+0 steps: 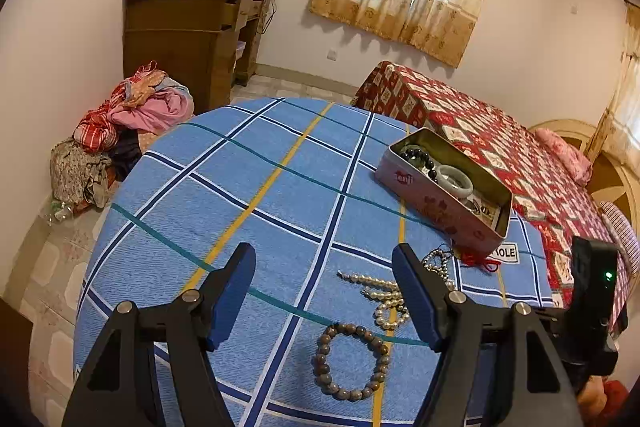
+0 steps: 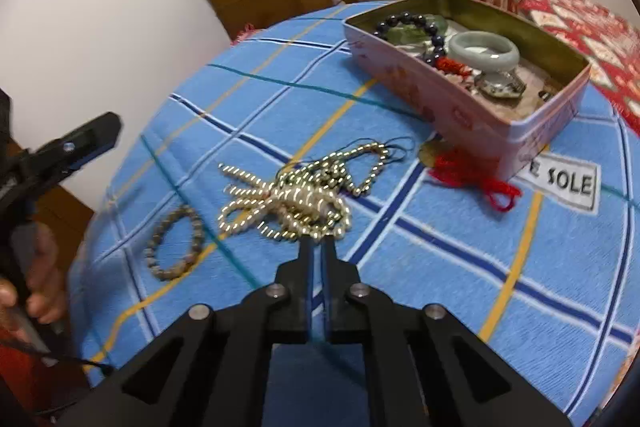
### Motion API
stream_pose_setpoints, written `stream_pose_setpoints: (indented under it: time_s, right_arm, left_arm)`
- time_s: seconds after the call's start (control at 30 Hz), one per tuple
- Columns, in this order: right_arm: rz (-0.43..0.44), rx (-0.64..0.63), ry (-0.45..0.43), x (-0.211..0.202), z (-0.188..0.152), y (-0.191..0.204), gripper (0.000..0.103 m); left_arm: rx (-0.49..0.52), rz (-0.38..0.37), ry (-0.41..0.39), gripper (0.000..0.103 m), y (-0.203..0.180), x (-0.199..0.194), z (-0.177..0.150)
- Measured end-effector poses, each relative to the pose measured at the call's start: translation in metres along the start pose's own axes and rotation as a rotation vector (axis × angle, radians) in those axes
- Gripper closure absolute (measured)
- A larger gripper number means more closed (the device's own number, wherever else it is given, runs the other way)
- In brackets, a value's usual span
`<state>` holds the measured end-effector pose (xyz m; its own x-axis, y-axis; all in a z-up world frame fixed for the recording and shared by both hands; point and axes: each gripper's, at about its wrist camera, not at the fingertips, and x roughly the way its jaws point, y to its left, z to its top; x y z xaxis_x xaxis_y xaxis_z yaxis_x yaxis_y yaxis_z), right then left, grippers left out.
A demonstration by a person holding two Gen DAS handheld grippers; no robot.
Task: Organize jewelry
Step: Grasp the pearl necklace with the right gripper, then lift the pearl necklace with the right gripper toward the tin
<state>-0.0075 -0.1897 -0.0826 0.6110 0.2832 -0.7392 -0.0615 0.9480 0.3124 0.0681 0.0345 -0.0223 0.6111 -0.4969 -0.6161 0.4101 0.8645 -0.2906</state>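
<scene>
On the blue checked cloth lies a brown bead bracelet, low between the fingers of my left gripper, which is open and holds nothing. A tangle of pearl strands lies by its right finger. In the right wrist view my right gripper is shut. Its tips touch the near edge of the pearl strands; I cannot tell whether a strand is pinched. The brown bracelet lies to the left. A pink tin holds a jade bangle and a dark bead bracelet.
A red tassel lies against the tin's near wall. Beyond the cloth-covered surface stand a bed with a red patterned cover, a brown cabinet and a heap of clothes on the floor. A hand grips the left tool.
</scene>
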Motion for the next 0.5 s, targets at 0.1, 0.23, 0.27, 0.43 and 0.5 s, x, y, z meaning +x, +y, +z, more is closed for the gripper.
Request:
stream_pose_setpoints:
  time_s: [0.1,0.23,0.27,0.43,0.5]
  right_arm:
    - [0.02,0.008,-0.047,-0.016,-0.004,0.001,0.096]
    - [0.034,-0.021,-0.092,-0.03,0.0,0.003,0.092]
    - [0.046,-0.042,-0.09,-0.03,0.002,0.006,0.092]
    - [0.026,-0.173,-0.028,-0.006,0.018,0.024,0.056]
    - [0.014,-0.227,-0.011,0.005,0.022,0.03,0.049]
  left_arm:
    - [-0.001,-0.009,-0.003,0.032,0.002,-0.001,-0.002]
    - [0.001,-0.017,-0.005,0.032,0.002,0.0,-0.004]
    - [-0.001,-0.015,-0.006,0.032,0.002,0.0,-0.003]
    - [-0.003,-0.007,-0.023,0.032,0.003,-0.008,-0.001]
    - [-0.005,0.001,-0.032,0.032,0.006,-0.012,0.001]
